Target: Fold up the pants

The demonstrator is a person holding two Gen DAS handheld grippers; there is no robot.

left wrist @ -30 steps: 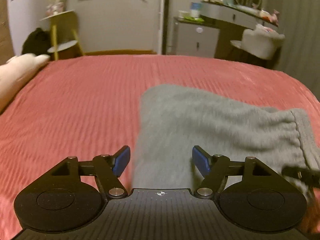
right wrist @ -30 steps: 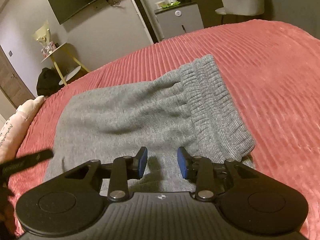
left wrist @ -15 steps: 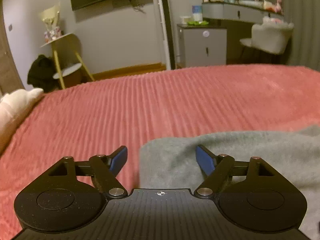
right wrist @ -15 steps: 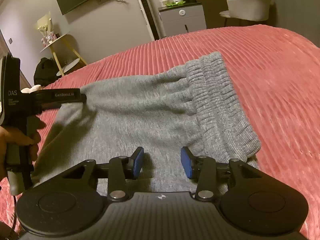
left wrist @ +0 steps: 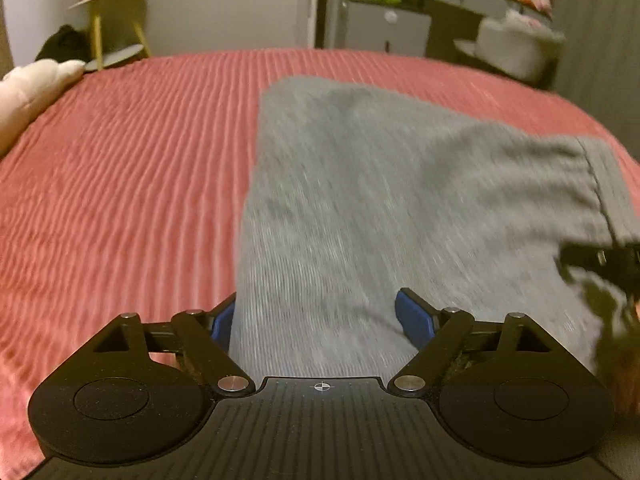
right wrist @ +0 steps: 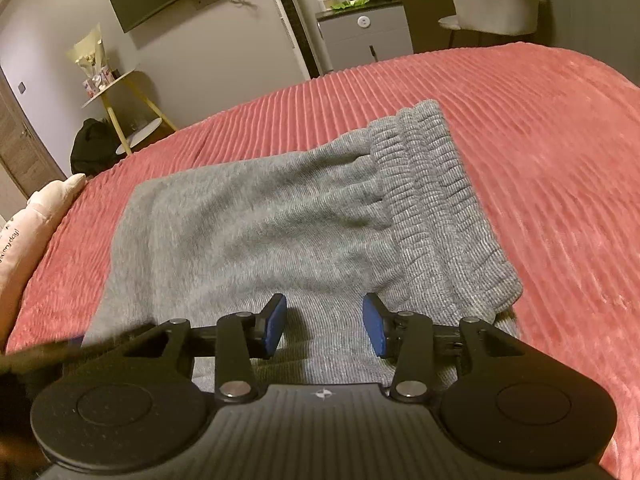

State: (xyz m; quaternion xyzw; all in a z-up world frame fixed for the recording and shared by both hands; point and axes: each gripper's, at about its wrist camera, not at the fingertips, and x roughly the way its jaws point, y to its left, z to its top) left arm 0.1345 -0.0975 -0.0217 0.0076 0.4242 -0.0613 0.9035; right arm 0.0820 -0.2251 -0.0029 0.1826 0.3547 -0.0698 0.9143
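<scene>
Grey knit pants are lying flat on the red ribbed bedspread, already doubled over into a chunky rectangle with the ribbed waistband bunched along the right edge as the right-hand camera sees it. So the fold looks mostly in place, I'd say.

What's changing: the left gripper is spreading its jaws wider than a second ago, and it's dropping back down over the near left edge of the pants after swinging up and away half a second back, when that view was mostly bare bedspread. Fabric is showing between its blue pads, but they aren't pinching anything as far as I can tell; the left pad is half hidden behind the cloth edge and the whole view is motion-blurred.

The right gripper is sitting about half open over the near edge, a touch wider than a second ago, nothing clamped.

My read: both tools are letting go and the left one is coming back in, either to smooth the stack or to grab an edge for one more fold. Can't tell which yet.
</scene>
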